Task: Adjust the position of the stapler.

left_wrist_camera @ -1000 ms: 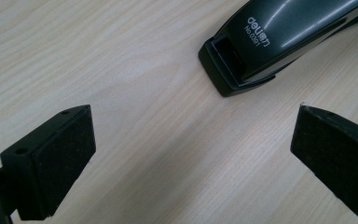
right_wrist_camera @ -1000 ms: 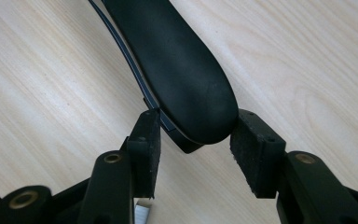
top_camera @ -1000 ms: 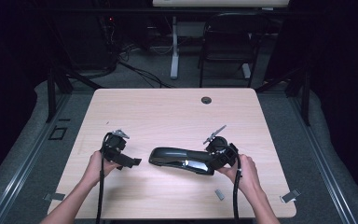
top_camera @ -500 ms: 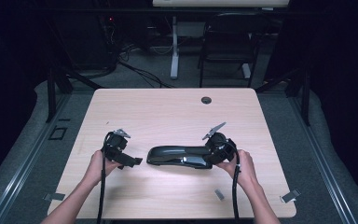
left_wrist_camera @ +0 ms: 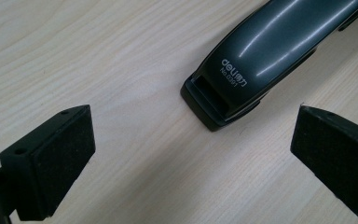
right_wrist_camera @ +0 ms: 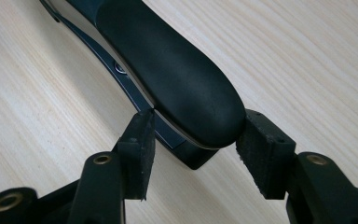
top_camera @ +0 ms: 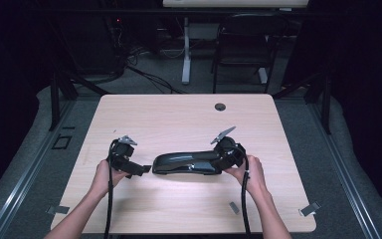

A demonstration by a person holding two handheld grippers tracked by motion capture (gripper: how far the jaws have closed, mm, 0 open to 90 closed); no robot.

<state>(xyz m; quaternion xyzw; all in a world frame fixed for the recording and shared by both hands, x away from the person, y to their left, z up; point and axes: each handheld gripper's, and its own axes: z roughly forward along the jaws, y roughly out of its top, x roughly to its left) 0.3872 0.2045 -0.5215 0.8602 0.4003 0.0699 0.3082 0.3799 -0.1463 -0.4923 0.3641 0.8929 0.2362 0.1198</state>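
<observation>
High view: a long, glossy black plastic stapler (top_camera: 189,163) lies flat on the pale wood-grain table (top_camera: 179,119), lengthwise left to right, near the person's edge. The left gripper (top_camera: 140,169) rests just beside the stapler's left end, not touching it. The right gripper (top_camera: 218,162) sits at the stapler's right end, and its jaws have just been opening with that end between them. A small round black grommet (top_camera: 220,106) sits near the table's far edge, well apart from the work.

Left gripper view: the two black jaws are spread wide with bare table between them. The stapler's nose (left_wrist_camera: 242,79), with white lettering on it, lies ahead of the jaws toward the right one, clear of both pads.

Right gripper view: the stapler's rounded rear end (right_wrist_camera: 177,88) sits between the jaws. The left pad (right_wrist_camera: 142,140) meets the base edge. The right pad (right_wrist_camera: 261,149) stands just beside the rounded top. Whether either presses cannot be told.
</observation>
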